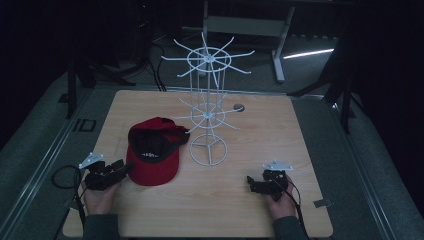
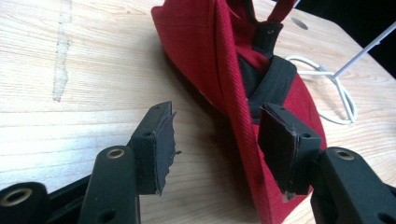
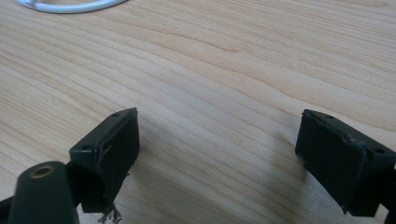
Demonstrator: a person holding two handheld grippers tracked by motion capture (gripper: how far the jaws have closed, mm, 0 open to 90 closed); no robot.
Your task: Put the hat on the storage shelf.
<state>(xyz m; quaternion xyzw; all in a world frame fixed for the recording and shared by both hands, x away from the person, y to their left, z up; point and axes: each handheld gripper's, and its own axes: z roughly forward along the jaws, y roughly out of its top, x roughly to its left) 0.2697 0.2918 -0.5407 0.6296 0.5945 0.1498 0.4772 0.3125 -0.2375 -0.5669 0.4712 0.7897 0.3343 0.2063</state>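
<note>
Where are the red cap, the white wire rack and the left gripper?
red cap [image 1: 159, 167], high view, on the brim.
white wire rack [image 1: 208, 151], high view, on its base ring.
left gripper [image 2: 217, 144], left gripper view, midway between its open fingertips.

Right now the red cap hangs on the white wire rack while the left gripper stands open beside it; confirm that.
Not quite. The red cap lies on the wooden table, beside the base of the white wire rack, not hung on it; the high view shows this. The left gripper does stand open, the cap's edge between its jaws.
</note>
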